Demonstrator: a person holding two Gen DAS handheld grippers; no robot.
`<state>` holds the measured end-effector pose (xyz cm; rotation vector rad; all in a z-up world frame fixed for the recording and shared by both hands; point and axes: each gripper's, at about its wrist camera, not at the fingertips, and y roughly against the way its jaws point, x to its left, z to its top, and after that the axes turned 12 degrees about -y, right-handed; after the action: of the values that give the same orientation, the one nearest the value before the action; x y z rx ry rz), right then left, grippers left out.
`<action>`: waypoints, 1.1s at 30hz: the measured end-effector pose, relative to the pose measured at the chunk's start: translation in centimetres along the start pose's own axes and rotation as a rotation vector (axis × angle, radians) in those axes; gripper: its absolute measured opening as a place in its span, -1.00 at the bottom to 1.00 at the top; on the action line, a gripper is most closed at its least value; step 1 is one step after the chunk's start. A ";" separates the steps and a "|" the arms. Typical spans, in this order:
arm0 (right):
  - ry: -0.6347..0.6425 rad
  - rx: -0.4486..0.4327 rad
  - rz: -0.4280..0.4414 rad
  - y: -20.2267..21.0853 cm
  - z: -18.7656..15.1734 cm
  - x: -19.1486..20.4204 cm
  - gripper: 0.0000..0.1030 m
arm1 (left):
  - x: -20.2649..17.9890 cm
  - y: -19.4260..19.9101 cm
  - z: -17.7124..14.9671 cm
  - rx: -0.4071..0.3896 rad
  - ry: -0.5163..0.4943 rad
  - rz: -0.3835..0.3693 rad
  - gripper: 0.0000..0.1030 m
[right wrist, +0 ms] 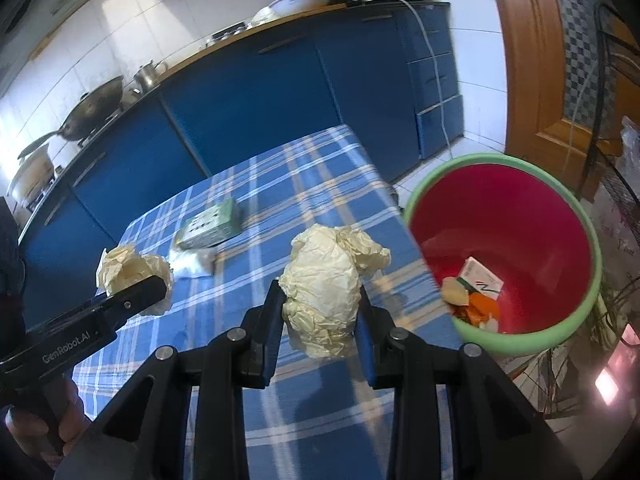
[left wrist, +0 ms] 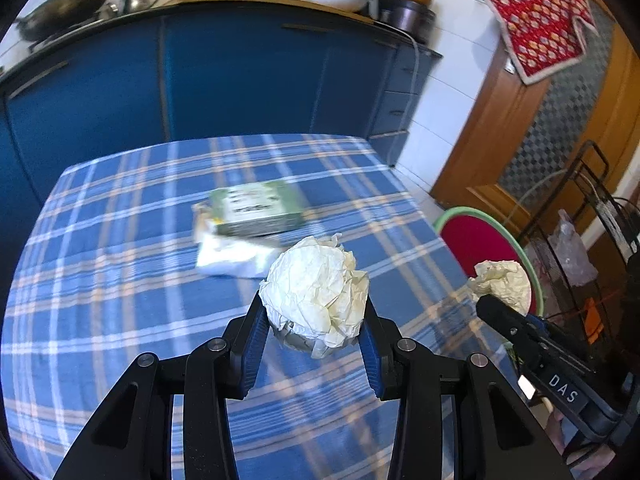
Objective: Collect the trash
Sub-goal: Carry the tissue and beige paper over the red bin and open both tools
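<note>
My left gripper (left wrist: 314, 316) is shut on a crumpled cream paper ball (left wrist: 316, 284), held above the blue plaid tablecloth (left wrist: 120, 280). My right gripper (right wrist: 320, 308) is shut on a second crumpled paper ball (right wrist: 324, 280), held over the table's right edge next to the red bin with a green rim (right wrist: 504, 240). The bin holds a small carton and orange scraps (right wrist: 476, 292). A green box (left wrist: 260, 208) and a white wrapper (left wrist: 228, 254) lie on the table's middle. The right gripper's ball shows in the left wrist view (left wrist: 504, 280), the left's in the right wrist view (right wrist: 132, 272).
Blue kitchen cabinets (left wrist: 240, 76) stand behind the table, with a wok (left wrist: 64, 8), kettle and bowls on the counter. A wooden door (left wrist: 540, 152) and a black wire rack (left wrist: 592, 220) stand to the right of the bin.
</note>
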<state>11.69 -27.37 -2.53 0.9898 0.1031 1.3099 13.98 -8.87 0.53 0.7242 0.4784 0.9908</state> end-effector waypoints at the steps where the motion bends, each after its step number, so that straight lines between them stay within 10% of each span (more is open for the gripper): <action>1: -0.005 -0.002 -0.003 0.0 0.1 -0.3 -0.31 | -0.5 -0.2 0.3 0.002 -0.010 -0.007 -0.16; 33: -0.233 -0.056 -0.129 -0.6 4.5 -13.8 -0.29 | -14.4 -8.7 6.2 0.068 -0.287 -0.120 -0.15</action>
<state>10.38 -41.32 -6.37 1.0628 -0.0473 1.0676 16.25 -26.59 -1.04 0.8737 0.3018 0.7467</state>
